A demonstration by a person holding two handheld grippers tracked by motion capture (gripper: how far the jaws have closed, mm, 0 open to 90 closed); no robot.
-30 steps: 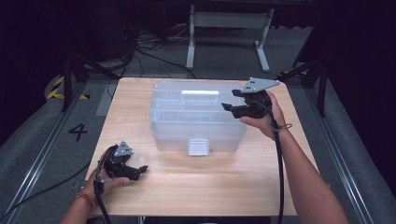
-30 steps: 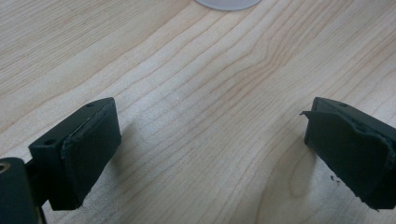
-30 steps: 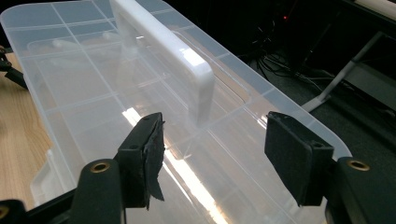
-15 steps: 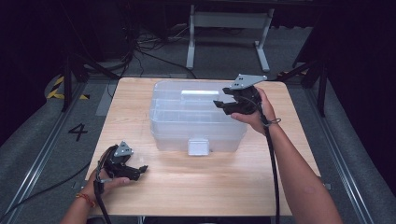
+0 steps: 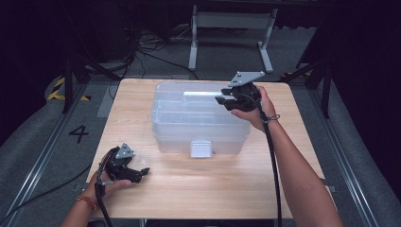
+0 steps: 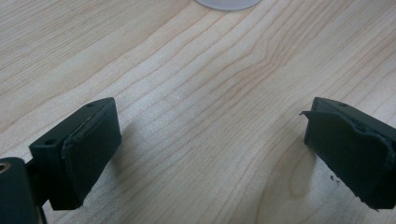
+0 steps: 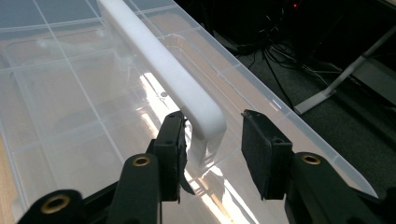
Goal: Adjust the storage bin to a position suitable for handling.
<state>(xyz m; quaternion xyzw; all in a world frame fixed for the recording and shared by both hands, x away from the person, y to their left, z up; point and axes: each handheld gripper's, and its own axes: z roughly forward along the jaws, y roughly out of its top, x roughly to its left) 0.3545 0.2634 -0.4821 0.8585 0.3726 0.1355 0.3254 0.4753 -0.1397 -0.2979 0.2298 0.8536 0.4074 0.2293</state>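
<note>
A light wooden table (image 5: 198, 189) with plain straight grain stands on a grey carpeted floor (image 5: 42, 137), lit brightly from above while the room behind it falls away into darkness. Beyond the table's far edge stands a grey metal stand (image 5: 231, 33) on two splayed feet, with a tangle of black cables (image 5: 142, 52) on the floor to its left. A painted number 4 (image 5: 78, 133) and a strip of yellow-and-black hazard tape (image 5: 59, 90) mark the floor off the table's left side.
</note>
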